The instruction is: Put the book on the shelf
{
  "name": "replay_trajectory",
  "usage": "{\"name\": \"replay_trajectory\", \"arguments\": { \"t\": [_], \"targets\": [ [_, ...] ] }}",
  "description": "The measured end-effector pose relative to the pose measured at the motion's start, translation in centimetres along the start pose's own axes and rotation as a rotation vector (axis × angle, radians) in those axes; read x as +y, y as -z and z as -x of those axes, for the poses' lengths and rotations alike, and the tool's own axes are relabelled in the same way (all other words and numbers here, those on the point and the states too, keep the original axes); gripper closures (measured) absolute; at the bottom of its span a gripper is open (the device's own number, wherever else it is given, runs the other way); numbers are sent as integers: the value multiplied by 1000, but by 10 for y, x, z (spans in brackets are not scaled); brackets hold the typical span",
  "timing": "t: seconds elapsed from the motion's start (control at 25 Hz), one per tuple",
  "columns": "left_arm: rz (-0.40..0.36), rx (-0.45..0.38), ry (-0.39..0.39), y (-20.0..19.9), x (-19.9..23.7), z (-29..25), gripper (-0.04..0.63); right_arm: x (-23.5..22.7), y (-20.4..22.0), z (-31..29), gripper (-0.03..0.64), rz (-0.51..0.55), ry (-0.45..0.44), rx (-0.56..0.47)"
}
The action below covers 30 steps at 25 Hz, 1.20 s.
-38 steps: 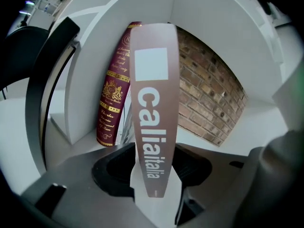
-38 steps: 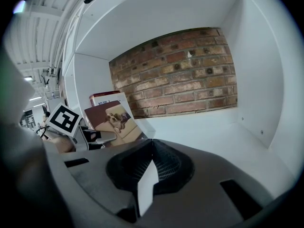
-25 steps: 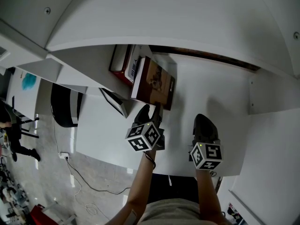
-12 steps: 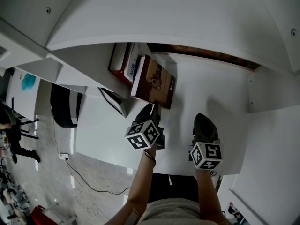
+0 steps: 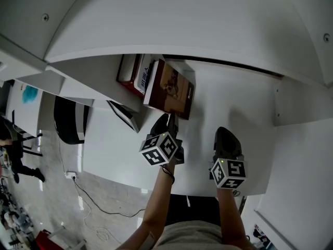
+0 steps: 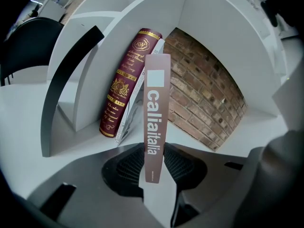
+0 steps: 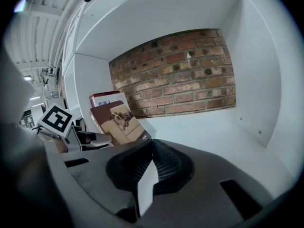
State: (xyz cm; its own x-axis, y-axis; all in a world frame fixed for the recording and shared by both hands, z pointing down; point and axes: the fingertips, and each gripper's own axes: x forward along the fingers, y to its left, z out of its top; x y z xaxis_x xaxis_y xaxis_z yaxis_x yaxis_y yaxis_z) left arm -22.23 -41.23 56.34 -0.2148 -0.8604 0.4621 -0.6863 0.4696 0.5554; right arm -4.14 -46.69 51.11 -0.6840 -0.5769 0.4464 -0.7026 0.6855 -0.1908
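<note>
A brown book [image 5: 171,90] with a sofa picture on its cover stands on its edge on the white shelf [image 5: 229,103], leaning against a white book [image 6: 137,94] and a dark red book [image 6: 126,84]. My left gripper [image 5: 169,121] has just been closing and is shut on the brown book's spine [image 6: 154,118], which stands upright between the pads. From the right gripper view the brown book [image 7: 121,122] shows at the left with the left gripper [image 7: 92,139] at its near edge. To its right, my right gripper [image 5: 226,137] rests over the shelf floor, shut and holding nothing [image 7: 152,144].
A brick wall [image 6: 204,94] backs the compartment and a white side wall [image 7: 256,70] closes its right. A dark-edged divider [image 6: 66,75] stands left of the books. A black chair [image 5: 70,119] and a cable [image 5: 93,202] are on the floor at the left.
The left gripper has crept slightly toward the brown book. The book and the right gripper stay where they were.
</note>
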Motion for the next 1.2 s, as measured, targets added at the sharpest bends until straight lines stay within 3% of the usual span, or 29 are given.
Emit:
{"name": "replay_trajectory", "arguments": {
  "t": [1.2],
  "targets": [
    [-12,-54,-41,-35,-1,-50,457,-11,-1,-14,600,-3,14,21]
  ]
}}
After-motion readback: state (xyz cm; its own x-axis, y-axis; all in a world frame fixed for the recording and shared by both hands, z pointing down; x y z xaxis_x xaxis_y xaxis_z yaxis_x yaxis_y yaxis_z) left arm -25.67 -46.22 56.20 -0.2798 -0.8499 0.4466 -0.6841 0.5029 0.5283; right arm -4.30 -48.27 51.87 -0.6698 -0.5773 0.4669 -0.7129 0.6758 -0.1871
